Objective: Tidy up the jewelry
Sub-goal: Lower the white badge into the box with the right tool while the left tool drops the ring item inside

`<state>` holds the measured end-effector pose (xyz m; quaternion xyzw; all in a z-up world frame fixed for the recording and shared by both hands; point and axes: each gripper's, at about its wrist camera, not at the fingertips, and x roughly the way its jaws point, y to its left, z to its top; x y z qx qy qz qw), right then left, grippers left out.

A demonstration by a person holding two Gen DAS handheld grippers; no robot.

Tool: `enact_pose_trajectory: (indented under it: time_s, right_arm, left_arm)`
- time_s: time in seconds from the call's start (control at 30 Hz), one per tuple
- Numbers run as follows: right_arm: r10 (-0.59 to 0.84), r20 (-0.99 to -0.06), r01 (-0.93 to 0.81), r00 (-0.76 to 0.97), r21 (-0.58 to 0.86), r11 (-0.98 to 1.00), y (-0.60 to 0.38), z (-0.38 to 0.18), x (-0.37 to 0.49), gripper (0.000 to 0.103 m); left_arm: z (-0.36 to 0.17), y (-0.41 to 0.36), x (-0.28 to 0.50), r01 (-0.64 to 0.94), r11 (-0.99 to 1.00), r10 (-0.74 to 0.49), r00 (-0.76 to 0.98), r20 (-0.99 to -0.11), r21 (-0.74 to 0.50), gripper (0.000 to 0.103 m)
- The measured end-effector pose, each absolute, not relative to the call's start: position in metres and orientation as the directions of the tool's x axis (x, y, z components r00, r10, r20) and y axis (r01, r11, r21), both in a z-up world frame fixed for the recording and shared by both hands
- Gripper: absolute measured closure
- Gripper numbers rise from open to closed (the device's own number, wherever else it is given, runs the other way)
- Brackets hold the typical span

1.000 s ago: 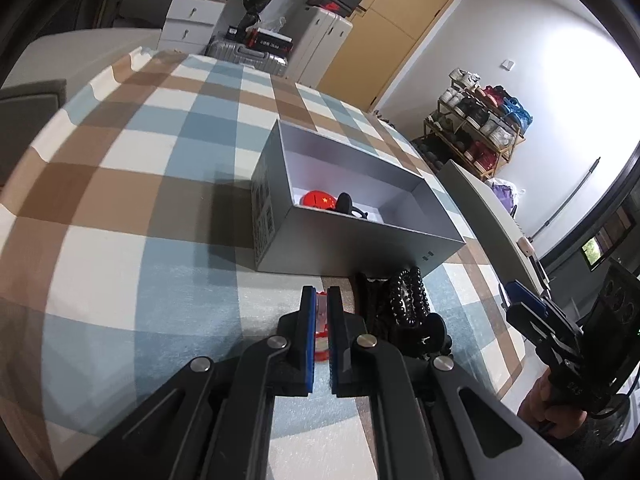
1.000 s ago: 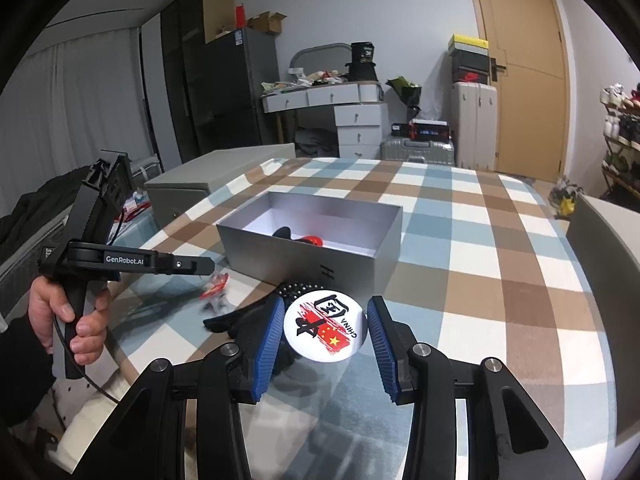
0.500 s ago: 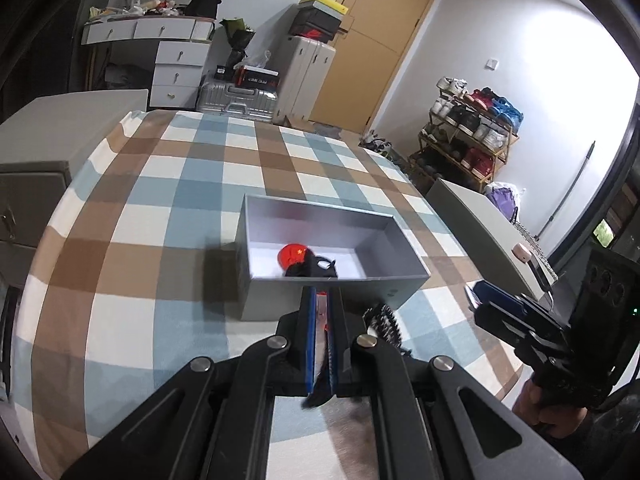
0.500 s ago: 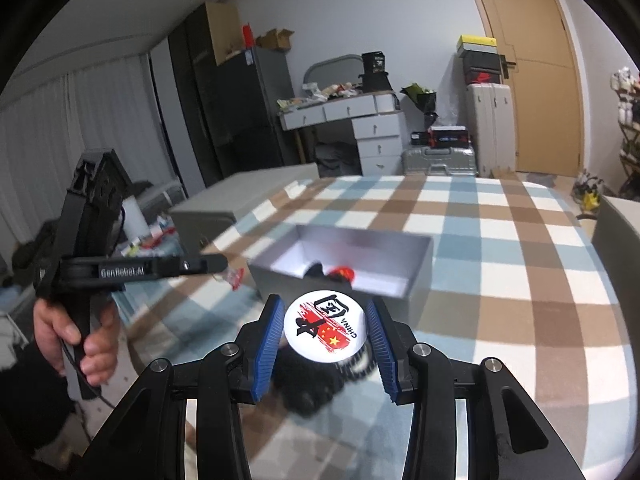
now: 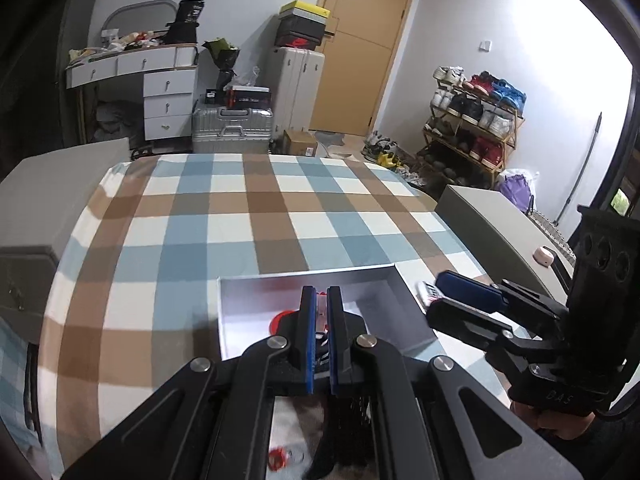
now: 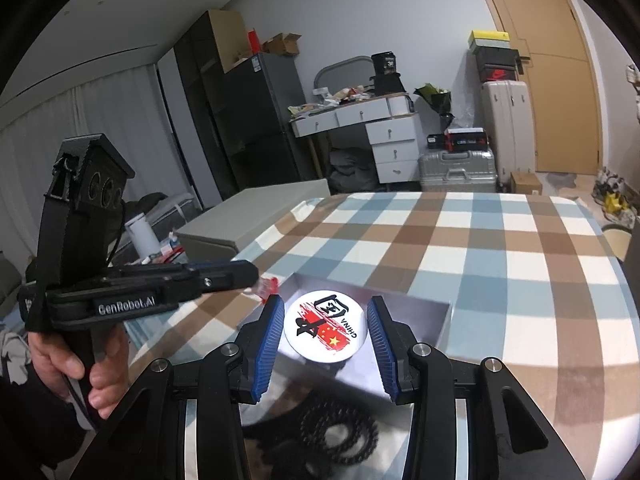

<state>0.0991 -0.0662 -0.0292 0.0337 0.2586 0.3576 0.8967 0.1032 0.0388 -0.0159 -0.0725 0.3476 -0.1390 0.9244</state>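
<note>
Checked tablecloth (image 5: 248, 216): we see grey box (image 5: 400, 320) beyond fingers. Left gripper (image 5: 321, 300) clamped on small red trinket (image 6: 267, 286); right gripper (image 6: 326, 326) clamped on round badge (image 6: 325, 326).

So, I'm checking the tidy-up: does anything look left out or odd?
Yes: black beaded bracelets and a small red trinket lie on the checked tablecloth outside the grey box, not yet put away.

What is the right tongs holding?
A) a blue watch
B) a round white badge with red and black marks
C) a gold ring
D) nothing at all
B: in the right wrist view, the right tongs has its blue pads on either side of the round white badge, above the grey box.
</note>
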Motion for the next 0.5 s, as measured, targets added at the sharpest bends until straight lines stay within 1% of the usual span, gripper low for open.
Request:
enact_pose_trajectory:
  time_s: [0.17, 0.5]
  right_arm:
    - [0.667, -0.452, -0.62, 0.592, 0.272, 0.736, -0.062, -0.034, 0.122, 0.061]
    - [0.669, -0.493, -0.61, 0.556, 0.305, 0.732, -0.053, -0.051, 0.148, 0.061]
  left_arm:
    - [-0.019, 0.033, 0.117, 0.228, 0.947, -0.322, 0.702, -0.635, -0.228, 0.102]
    - [-0.038, 0.032, 0.136, 0.212, 0.948, -0.317, 0.664, -0.678, -0.235, 0.102]
